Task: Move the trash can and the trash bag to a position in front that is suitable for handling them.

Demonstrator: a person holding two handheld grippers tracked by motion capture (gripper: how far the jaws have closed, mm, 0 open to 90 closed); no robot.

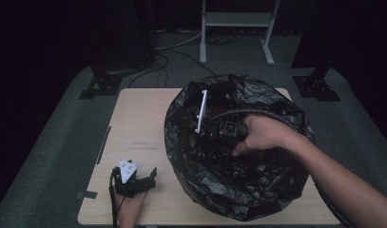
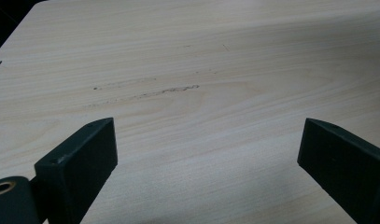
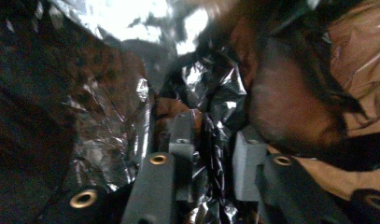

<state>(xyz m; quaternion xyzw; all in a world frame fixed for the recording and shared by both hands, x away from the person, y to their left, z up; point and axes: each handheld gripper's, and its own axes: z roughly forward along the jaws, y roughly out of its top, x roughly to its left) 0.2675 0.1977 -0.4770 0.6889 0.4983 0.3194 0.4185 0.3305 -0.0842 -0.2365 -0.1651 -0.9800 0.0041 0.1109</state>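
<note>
Pale wooden table [image 1: 139,133] carries a big crumpled black plastic bag [image 1: 205,190] on its right half. Inside it, the right gripper [image 3: 208,154] has its jaws slightly parted around what seems a plastic fold. Near the front-left edge, the left gripper [image 2: 208,144] rests wide open, holding nothing.

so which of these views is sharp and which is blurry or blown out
High view: dim, dark surroundings, yet the black bag and table read clearly. Left gripper view: sharp and evenly lit on the wood grain. Right gripper view: soft and smeared, with white glare on the plastic at the top.
</note>
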